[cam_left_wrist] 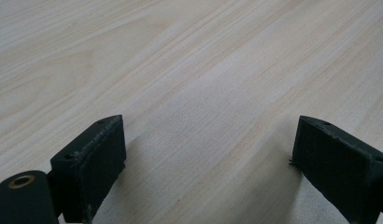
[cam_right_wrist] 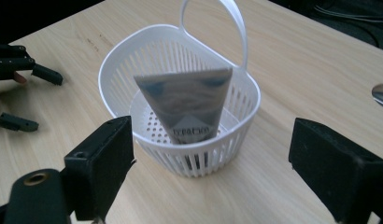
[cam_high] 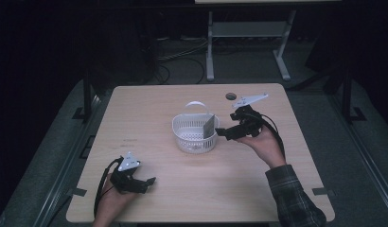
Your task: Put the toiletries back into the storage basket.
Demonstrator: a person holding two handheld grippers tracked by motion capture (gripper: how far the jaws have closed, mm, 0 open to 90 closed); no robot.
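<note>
- One white basket [cam_right_wrist: 178,93] stands on your tabletop [cam_high: 149,101].
- One grey tube [cam_right_wrist: 189,105] leans inside it.
- Your right tool [cam_high: 222,133], spread, pinches nothing.
- Your left tool [cam_high: 149,182], spread, empty.

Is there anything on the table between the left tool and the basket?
Nothing: in the high view, bare wood runs from the left tool to the basket, which holds a tube.

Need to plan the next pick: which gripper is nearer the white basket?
Right. The right gripper sits just beside the white basket, open. The left gripper rests near the table's front edge, well away.
</note>
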